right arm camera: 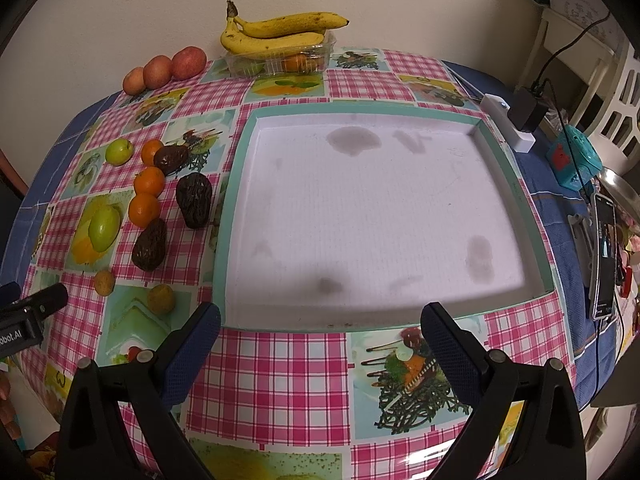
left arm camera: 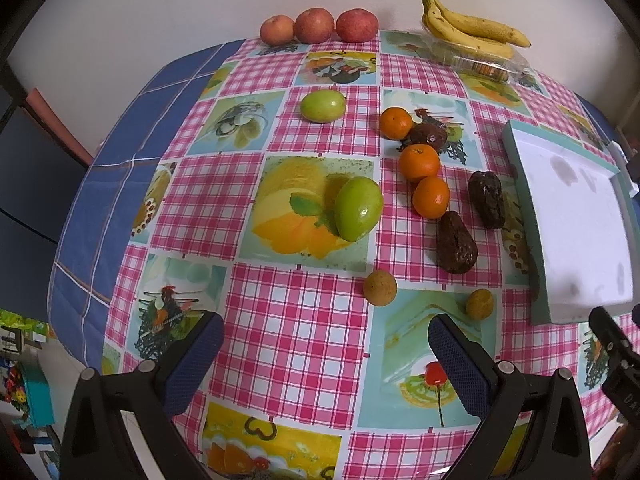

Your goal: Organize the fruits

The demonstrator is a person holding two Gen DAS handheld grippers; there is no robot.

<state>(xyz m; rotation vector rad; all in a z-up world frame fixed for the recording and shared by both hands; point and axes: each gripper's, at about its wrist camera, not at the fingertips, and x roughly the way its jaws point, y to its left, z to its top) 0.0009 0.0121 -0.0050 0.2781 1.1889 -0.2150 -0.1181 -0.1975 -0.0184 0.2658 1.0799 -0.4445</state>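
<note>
My left gripper (left arm camera: pixel 326 354) is open above the checked tablecloth, empty. Ahead of it lie a near green fruit (left arm camera: pixel 357 208), a far green fruit (left arm camera: pixel 322 106), three oranges (left arm camera: pixel 418 162), dark wrinkled avocados (left arm camera: pixel 455 243) and two small brown round fruits (left arm camera: pixel 379 288). Three red apples (left arm camera: pixel 316 25) line the back edge. My right gripper (right arm camera: pixel 320 340) is open and empty, just before the front rim of a shallow white tray with a teal rim (right arm camera: pixel 516 196). The tray (left arm camera: pixel 520 168) holds nothing. The loose fruits (right arm camera: pixel 149 208) lie left of it.
Bananas (right arm camera: pixel 276 34) rest on a clear plastic box (right arm camera: pixel 280 62) at the back by the wall. A white power strip with a black plug (right arm camera: pixel 510 120), a teal toy (right arm camera: pixel 572 162) and a phone (right arm camera: pixel 604 256) sit right of the tray. The table edge drops off left.
</note>
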